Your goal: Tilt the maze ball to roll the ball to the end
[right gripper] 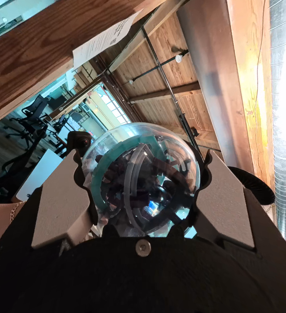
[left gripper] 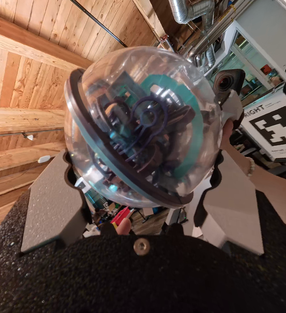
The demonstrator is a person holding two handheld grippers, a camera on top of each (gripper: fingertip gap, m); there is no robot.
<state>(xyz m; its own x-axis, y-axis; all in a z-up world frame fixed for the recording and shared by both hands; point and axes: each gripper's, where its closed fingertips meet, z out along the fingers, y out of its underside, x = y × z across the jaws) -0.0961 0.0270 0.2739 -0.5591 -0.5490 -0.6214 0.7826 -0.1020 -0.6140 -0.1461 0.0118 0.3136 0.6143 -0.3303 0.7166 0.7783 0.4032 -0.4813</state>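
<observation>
Left hand-held gripper (left gripper: 143, 169): grey scalloped fingers, speckled black body, silver screw | Right hand-held gripper (right gripper: 139, 171): same build | Wrists: beaded bracelet (left gripper: 251, 166), gold chain (right gripper: 15, 209)

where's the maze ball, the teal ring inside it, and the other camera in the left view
maze ball (left gripper: 138, 84), left wrist view, on the clear upper shell
teal ring (left gripper: 195, 135), left wrist view, on its right arc
other camera (left gripper: 226, 83), left wrist view, on its round lens

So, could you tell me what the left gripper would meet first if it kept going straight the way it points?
The maze ball itself: it already sits between the left gripper's fingers, filling the line ahead. Beyond it, probably the right gripper's camera, though depth is unclear.
</observation>
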